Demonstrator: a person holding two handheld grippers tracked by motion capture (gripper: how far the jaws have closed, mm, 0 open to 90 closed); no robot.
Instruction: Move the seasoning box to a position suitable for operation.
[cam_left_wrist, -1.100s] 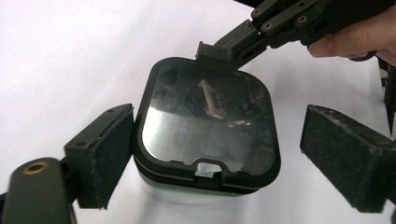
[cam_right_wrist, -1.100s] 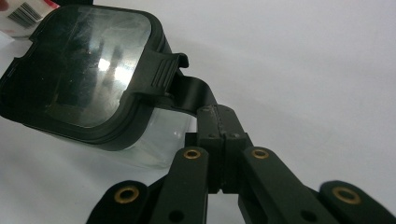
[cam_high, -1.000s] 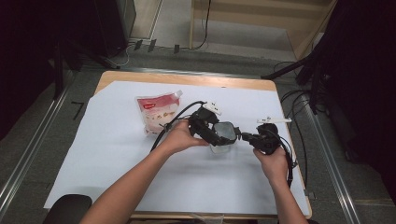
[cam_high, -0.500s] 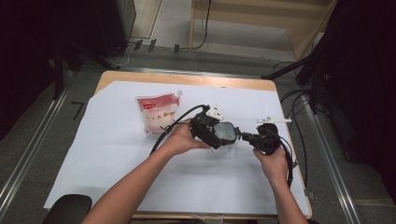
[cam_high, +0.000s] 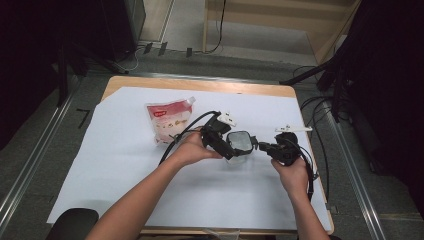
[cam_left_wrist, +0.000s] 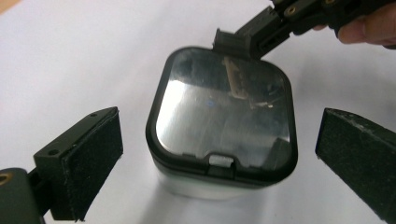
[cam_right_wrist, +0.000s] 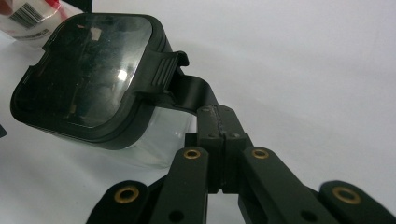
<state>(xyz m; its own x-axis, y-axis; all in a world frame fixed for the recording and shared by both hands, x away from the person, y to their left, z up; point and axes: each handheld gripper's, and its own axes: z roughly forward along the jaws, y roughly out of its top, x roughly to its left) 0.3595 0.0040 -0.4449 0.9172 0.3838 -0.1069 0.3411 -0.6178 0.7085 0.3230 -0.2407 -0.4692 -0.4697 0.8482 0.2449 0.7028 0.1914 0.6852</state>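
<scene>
A small clear box with a black-rimmed lid (cam_high: 240, 142) stands on the white sheet in the middle of the table. My left gripper (cam_high: 231, 146) is open, and its two padded jaws straddle the box (cam_left_wrist: 224, 112) from the left without touching it. My right gripper (cam_high: 256, 145) comes in from the right with its jaws shut on the black latch tab (cam_right_wrist: 187, 91) at the edge of the lid (cam_right_wrist: 84, 70). The left gripper view also has that right gripper (cam_left_wrist: 254, 35) at the lid's far edge.
A red-and-white food pouch (cam_high: 169, 120) lies on the white sheet (cam_high: 125, 165) behind and left of the box. Cables trail from both grippers. The wooden table edge (cam_high: 200, 84) runs along the back, and dark stands rise at the right.
</scene>
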